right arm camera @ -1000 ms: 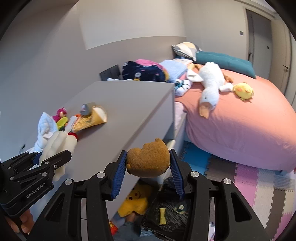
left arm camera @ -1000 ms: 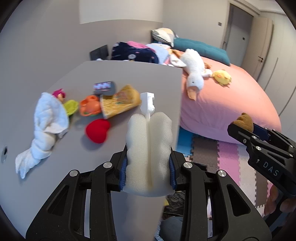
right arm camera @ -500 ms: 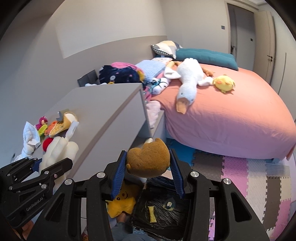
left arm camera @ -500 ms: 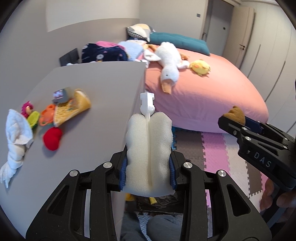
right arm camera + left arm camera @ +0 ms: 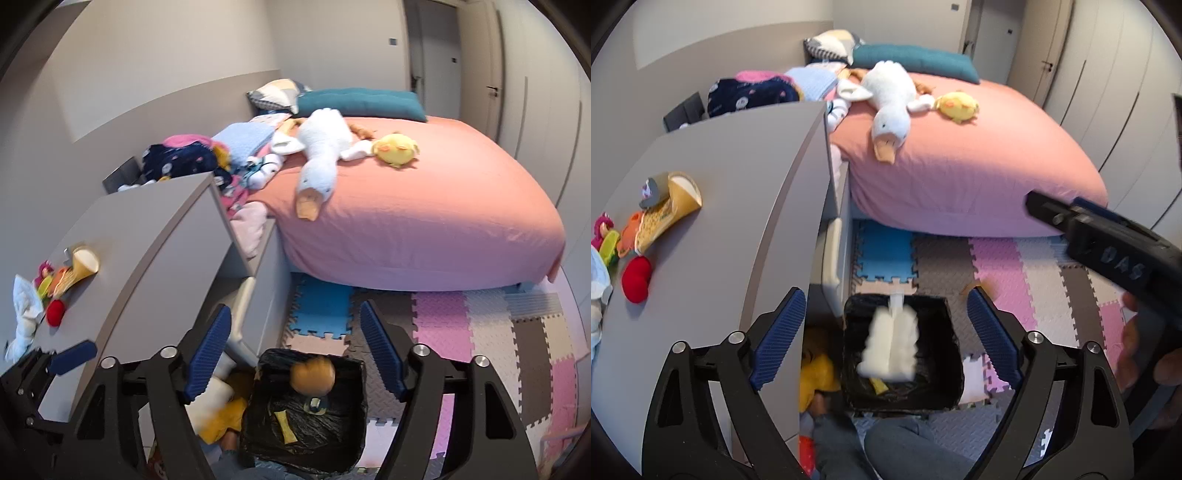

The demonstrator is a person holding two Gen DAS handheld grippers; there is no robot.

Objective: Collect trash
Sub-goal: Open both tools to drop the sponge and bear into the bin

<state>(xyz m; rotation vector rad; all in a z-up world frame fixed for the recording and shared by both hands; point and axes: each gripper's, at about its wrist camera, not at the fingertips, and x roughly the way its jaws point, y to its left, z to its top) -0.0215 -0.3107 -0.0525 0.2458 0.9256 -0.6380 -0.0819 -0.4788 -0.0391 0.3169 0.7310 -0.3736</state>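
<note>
Below my left gripper (image 5: 886,334) the bin (image 5: 951,325) mouth lies open, though a white foam piece (image 5: 890,349) fills its middle. At nine o'clock the grey desk (image 5: 738,206) edge walls off that side. At three o'clock the right gripper (image 5: 1108,243) juts in. Toward twelve, foam floor mats (image 5: 1004,266) lie bare up to the bed (image 5: 979,177).

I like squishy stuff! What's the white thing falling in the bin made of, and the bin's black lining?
White thing: looks like soft foam, with a bumpy, matte surface and a stiff white plastic stem. Lining: probably thin plastic bag, crinkled and shiny.
</note>
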